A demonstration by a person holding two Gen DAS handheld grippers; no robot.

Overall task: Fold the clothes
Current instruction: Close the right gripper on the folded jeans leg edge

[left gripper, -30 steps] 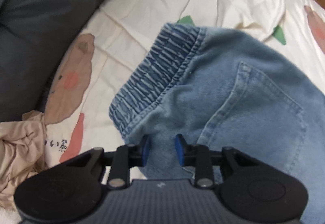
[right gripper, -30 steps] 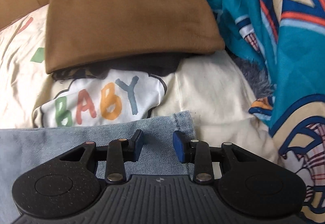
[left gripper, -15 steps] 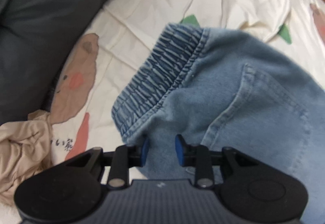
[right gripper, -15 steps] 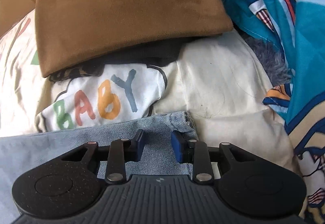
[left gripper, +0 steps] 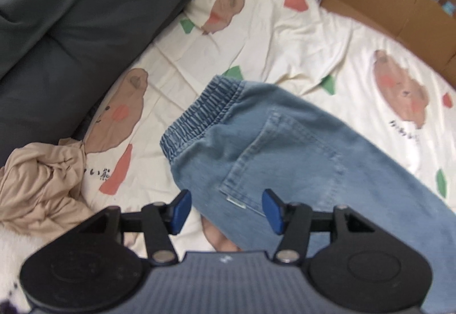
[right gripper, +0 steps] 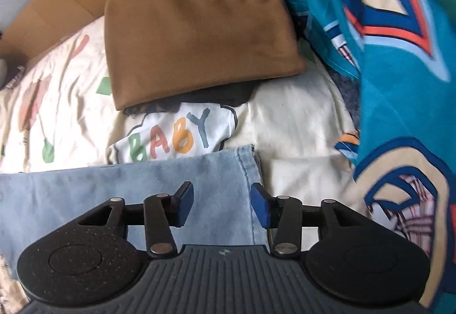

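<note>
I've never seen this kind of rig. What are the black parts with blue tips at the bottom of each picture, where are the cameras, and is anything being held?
Each picture comes from a camera on a hand-held claw, looking along its two blue-tipped fingers. A person carries one claw in each hand; there is no robot arm. The left claw hangs over the waistband end of the jeans, the right claw over the leg hem. Both have just been opening, and their pads no longer press on the denim, so nothing is held. The jeans lie on a bear-print sheet, with a beige garment, a brown folded cloth and a teal blanket nearby.
</note>
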